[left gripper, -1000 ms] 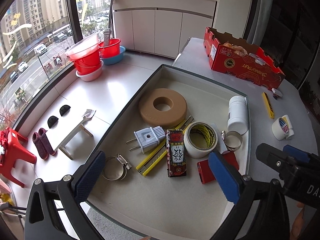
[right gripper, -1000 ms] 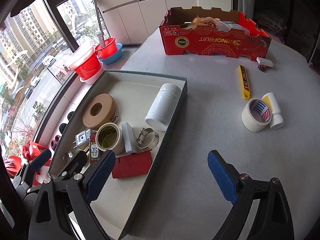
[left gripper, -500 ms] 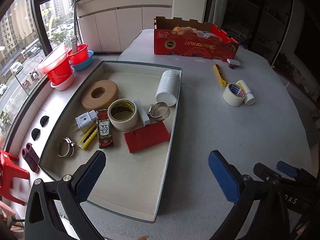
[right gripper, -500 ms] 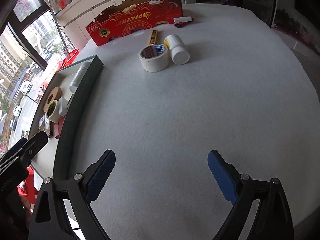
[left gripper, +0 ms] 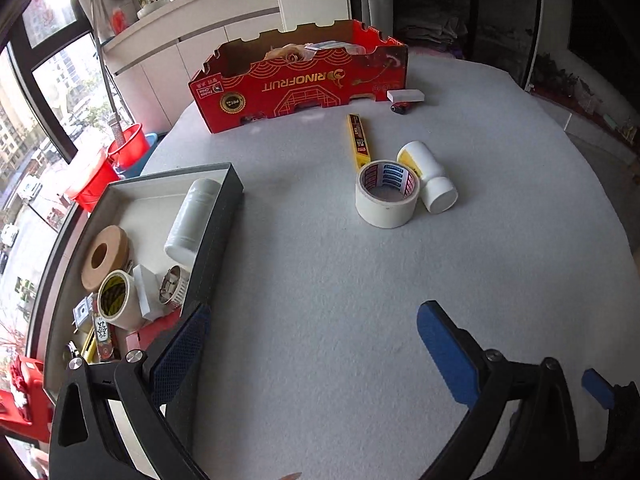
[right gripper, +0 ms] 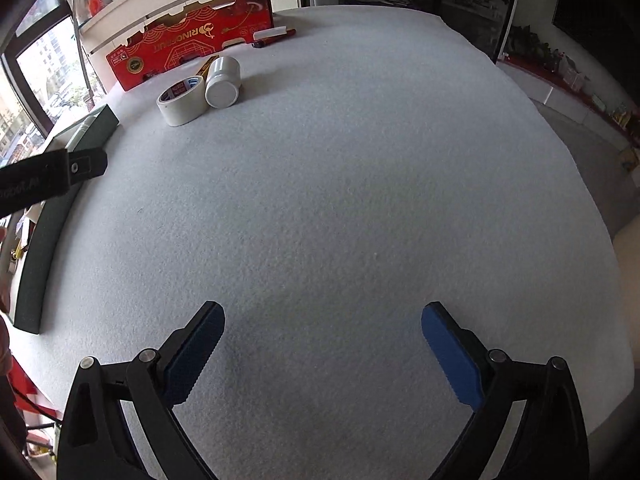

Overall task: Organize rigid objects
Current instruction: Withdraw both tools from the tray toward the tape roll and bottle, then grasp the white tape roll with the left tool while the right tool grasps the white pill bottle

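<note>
On the grey felt table lie a white tape roll (left gripper: 386, 194) (right gripper: 182, 100), a white bottle (left gripper: 430, 178) (right gripper: 222, 82) on its side touching it, and a yellow utility knife (left gripper: 359, 141). At the left stands a dark shallow tray (left gripper: 218, 216) (right gripper: 48, 224) holding a brown ring (left gripper: 105, 258), a yellowish tape roll (left gripper: 116, 300), a white bottle (left gripper: 192, 216), a hose clamp (left gripper: 173, 290), a red block and other small items. My left gripper (left gripper: 310, 344) is open over the table beside the tray's edge. My right gripper (right gripper: 322, 344) is open above bare felt.
A red cardboard fruit box (left gripper: 300, 84) (right gripper: 192, 40) stands at the table's far side, with a white eraser (left gripper: 405, 96) and a small dark item beside it. Red buckets (left gripper: 128, 148) sit below by the window. The left gripper's body (right gripper: 48, 180) reaches into the right wrist view.
Both grippers swung right, away from the tray. The left view now centres on the table with the tape roll and bottle; the right view shows mostly bare felt. Both stayed open.
</note>
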`<state>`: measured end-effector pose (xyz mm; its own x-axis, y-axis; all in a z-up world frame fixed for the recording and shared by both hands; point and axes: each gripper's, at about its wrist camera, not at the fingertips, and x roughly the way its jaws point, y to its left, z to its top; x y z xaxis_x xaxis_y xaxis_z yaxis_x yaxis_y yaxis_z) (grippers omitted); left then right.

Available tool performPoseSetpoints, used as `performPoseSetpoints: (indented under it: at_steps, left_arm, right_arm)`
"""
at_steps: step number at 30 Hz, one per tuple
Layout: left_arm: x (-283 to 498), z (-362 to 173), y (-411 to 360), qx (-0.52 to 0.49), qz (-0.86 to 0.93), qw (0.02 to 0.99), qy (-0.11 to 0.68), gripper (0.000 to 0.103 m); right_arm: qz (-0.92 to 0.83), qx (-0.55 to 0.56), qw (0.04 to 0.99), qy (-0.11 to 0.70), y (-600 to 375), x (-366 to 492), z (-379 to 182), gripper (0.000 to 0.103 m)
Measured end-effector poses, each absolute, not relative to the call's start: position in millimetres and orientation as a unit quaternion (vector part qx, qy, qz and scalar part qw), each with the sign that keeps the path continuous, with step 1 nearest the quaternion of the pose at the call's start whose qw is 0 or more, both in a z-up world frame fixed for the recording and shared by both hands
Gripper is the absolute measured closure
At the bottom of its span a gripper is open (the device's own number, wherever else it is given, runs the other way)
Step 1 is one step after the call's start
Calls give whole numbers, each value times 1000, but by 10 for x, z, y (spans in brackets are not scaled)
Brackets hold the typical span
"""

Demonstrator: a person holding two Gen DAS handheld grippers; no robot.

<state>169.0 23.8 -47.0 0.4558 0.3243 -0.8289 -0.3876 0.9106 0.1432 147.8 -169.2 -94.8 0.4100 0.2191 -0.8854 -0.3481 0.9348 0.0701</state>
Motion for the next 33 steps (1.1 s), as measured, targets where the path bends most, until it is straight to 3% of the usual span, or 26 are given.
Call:
performPoseSetpoints:
  at_steps: [15, 27, 29, 32, 33]
  left_arm:
    - [2746, -884, 346, -25, 203, 846, 493, 0]
    - [3043, -983, 596, -98, 181, 840, 503, 1]
    - [2953, -966, 561, -92, 176, 849, 489, 6]
    - [2812, -914, 479, -79, 162, 862, 474, 29]
    - [2771, -897, 449, -75, 155, 865, 472, 41]
  right_arm:
    - [200, -99, 838, 498, -1475, 1871, -994, 2]
    - [205, -101, 841, 491, -1399, 2102, -995, 2]
    - [201, -95, 843, 490, -1424, 2135, -991, 2]
    - [198, -80, 845, 491, -1460, 2237, -976, 2]
    - [199, -78, 846, 489, -1456, 2280, -963, 2]
